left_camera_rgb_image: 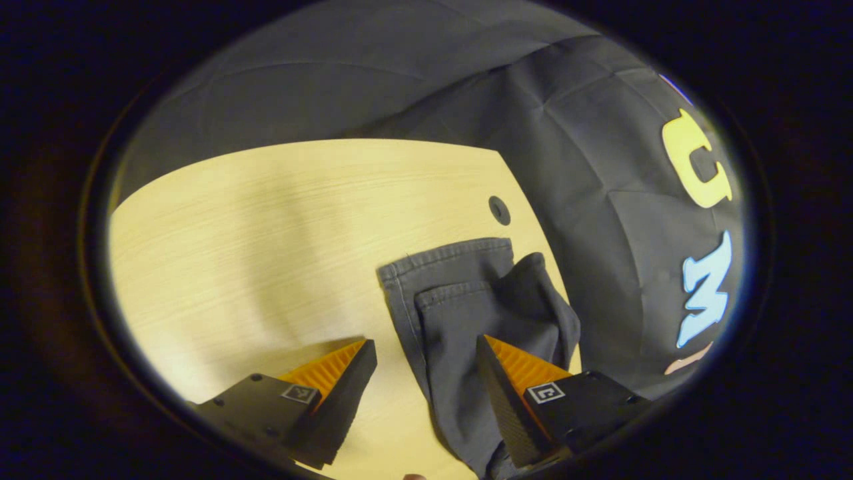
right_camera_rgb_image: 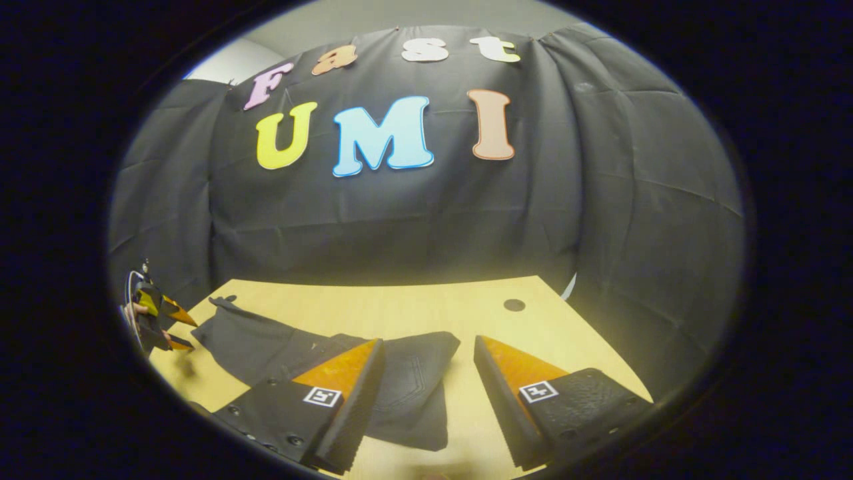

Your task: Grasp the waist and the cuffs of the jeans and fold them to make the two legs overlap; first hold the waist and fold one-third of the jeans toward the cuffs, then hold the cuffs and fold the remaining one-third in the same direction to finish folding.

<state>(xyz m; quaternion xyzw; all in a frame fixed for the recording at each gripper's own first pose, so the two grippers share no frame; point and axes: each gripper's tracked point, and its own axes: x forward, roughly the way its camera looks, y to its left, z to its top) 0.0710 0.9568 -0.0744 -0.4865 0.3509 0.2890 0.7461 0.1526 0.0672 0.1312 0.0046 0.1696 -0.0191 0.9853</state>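
Lying on a pale wooden counter (right_camera_rgb_image: 413, 307), a pair of dark grey jeans (right_camera_rgb_image: 266, 347) stretches from the left side toward the middle in the right gripper view. The wider end, with curved stitching on it, rests between and just beyond the fingers of the right claw (right_camera_rgb_image: 426, 393). That claw stands wide, its two fingers well apart and above the counter, pressing on nothing. The narrow far end of the jeans reaches toward the left edge of the counter, where the left claw (right_camera_rgb_image: 174, 327) shows small, held by a hand (right_camera_rgb_image: 133, 310) that is partly hidden. Its fingers point at the jeans and look parted there, though it is too small to judge well. A small dark round hole (right_camera_rgb_image: 514, 305) sits in the counter toward the far right corner. Black cloth (right_camera_rgb_image: 400, 220) hangs behind the counter as a wall.

In the left gripper view, the left claw (left_camera_rgb_image: 426, 380) is also wide, its fingers set far apart. The two cuffs (left_camera_rgb_image: 460, 273) of the jeans lie just beyond the fingers, one hemmed leg end resting on top of the other, with the cloth bunched and hanging a little at the right edge of the counter (left_camera_rgb_image: 266, 227). The leg runs back toward the camera, passing beside the right-hand finger; whether that finger touches the cloth cannot be told. The left-hand finger is over bare wood. The same round hole (left_camera_rgb_image: 499, 210) lies just past the cuffs.
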